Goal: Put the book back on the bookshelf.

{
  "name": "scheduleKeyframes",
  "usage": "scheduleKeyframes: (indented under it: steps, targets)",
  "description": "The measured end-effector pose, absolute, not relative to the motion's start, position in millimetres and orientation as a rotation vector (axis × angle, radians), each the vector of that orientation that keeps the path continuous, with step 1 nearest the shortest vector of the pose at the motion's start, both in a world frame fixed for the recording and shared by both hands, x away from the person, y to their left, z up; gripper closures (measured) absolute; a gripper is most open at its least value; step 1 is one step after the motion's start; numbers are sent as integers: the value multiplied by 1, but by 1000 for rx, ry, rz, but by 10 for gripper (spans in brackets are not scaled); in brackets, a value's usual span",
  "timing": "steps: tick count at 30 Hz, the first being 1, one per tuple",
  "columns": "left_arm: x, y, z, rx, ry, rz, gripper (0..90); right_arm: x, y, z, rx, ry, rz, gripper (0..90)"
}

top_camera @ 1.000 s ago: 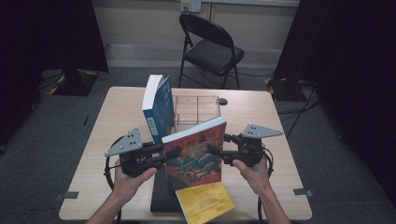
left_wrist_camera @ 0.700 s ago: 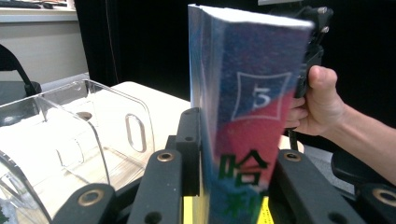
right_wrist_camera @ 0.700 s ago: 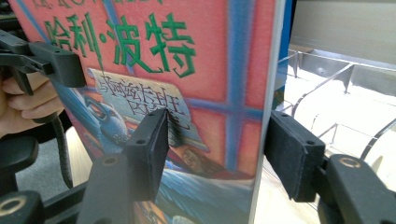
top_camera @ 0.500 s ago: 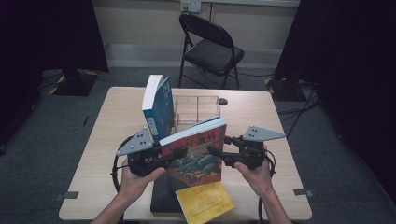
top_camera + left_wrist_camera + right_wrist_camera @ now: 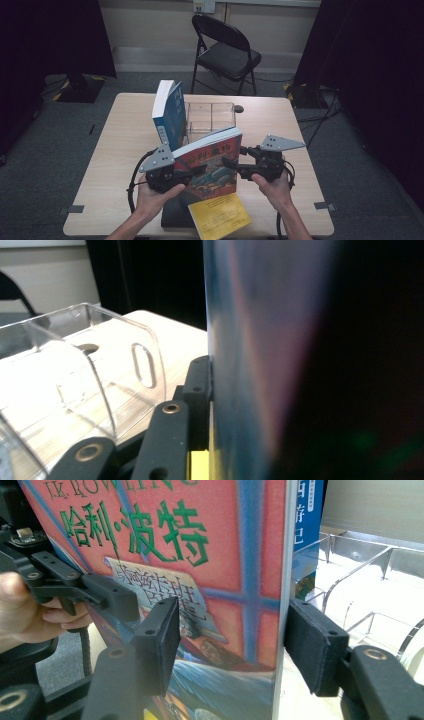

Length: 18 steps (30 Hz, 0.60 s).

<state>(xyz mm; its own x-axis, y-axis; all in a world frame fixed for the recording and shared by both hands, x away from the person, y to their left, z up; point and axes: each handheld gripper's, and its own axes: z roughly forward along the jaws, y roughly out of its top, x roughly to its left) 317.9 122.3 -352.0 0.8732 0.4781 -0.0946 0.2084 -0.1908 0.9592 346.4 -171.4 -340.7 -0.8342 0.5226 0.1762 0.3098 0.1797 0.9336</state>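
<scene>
The red book stands tilted at the near middle of the table, held up between the two grippers, in front of the clear rack and beside the blue book that stands upright at the rack's left end. The left gripper pinches the red book's left edge; in the left gripper view one black jaw lies flat against the cover, with the rack close behind. The right gripper straddles the book's right edge: in the right gripper view the spine edge sits between the pads, the right pad close to it, the left pad standing just off the cover, and its jaws have just been opening a little. A yellow book lies flat on a dark one at the table's near edge
</scene>
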Motion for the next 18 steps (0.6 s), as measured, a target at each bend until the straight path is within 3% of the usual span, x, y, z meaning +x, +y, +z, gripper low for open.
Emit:
scheduleKeyframes:
  steps: [10, 18]
  targets:
    - [318, 121, -350, 1782, 557, 253, 745, 350, -175, -341, 827, 2270, 1741, 442]
    - [316, 121, -349, 1786, 530, 229, 744, 351, -175, -340, 827, 2286, 1734, 421]
